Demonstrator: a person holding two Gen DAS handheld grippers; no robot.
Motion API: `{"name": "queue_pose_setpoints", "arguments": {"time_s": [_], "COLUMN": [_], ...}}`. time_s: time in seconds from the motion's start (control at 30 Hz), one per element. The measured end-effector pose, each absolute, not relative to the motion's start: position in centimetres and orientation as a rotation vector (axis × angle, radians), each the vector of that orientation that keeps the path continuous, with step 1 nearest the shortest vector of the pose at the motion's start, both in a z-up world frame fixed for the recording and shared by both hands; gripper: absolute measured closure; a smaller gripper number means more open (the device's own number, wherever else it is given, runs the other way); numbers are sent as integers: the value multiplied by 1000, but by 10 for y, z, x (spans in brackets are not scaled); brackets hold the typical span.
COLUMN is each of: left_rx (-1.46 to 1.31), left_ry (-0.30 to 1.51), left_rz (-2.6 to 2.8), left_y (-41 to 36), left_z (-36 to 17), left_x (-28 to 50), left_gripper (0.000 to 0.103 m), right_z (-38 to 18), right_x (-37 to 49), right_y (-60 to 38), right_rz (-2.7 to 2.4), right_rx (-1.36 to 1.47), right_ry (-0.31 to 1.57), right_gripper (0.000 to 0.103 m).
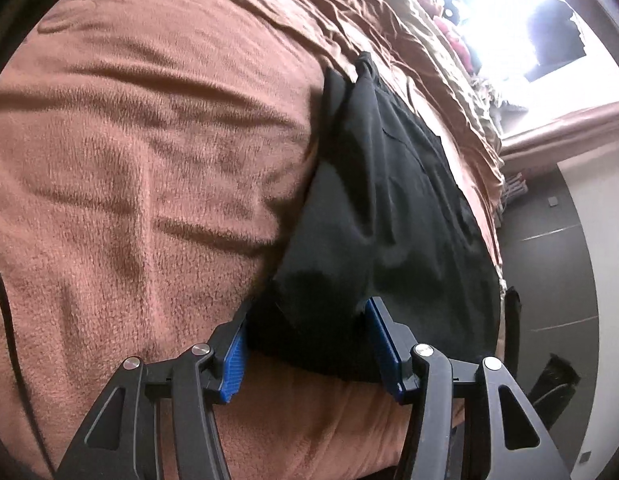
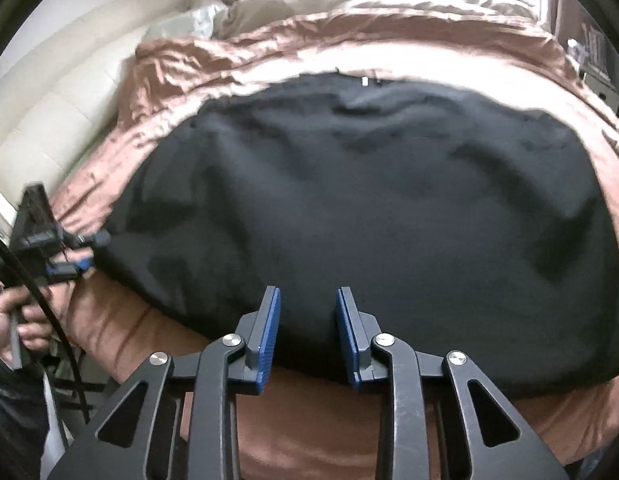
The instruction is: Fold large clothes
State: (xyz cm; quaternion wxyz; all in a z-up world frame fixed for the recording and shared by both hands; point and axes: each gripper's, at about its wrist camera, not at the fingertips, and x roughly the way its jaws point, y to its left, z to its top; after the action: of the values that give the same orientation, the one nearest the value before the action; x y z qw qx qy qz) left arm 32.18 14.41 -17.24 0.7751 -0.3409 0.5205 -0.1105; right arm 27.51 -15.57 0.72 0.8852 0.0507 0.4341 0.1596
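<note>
A large black garment point(image 2: 369, 200) lies spread flat on a brown blanket point(image 2: 309, 420) on a bed. In the left wrist view the garment point(image 1: 389, 208) stretches away from my left gripper point(image 1: 309, 312), which is open with the garment's near corner between its blue pads. My right gripper point(image 2: 305, 300) is open over the garment's near edge, its blue pads either side of the cloth. The left gripper also shows in the right wrist view point(image 2: 87, 252) at the garment's left corner, held by a hand.
The brown fleece blanket point(image 1: 129, 180) covers the bed. A cream padded headboard point(image 2: 61, 92) stands at the left. A bright window point(image 1: 509, 8) with clutter lies beyond the bed. Dark tiled floor point(image 1: 549, 260) shows at the bed's edge.
</note>
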Motion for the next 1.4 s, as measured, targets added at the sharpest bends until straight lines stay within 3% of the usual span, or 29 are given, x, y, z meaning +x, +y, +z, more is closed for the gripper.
{"name": "queue_pose_setpoints", "arguments": {"time_s": [0.13, 0.2, 0.43, 0.67, 0.93, 1.4], "left_rx": [-701, -683, -668, -699, -706, -708], "left_ry": [1098, 1088, 1067, 1068, 1073, 1136], "left_rz": [-229, -219, -187, -168, -143, -136], "left_y": [140, 138, 135, 139, 138, 132], "left_z": [-165, -163, -163, -164, -164, -179], "left_x": [324, 322, 315, 313, 311, 326], "left_gripper": [61, 75, 81, 81, 79, 50], "right_z": [-13, -13, -12, -11, -10, -13], "right_x": [287, 294, 334, 395, 462, 523], "right_y": [-152, -150, -132, -125, -124, -121], "right_rz": [324, 318, 271, 217, 164, 133], "right_rx": [100, 105, 44, 46, 71, 111], "right_ry": [950, 962, 985, 1008, 1028, 1025], "right_gripper": [78, 78, 78, 85, 85, 93]}}
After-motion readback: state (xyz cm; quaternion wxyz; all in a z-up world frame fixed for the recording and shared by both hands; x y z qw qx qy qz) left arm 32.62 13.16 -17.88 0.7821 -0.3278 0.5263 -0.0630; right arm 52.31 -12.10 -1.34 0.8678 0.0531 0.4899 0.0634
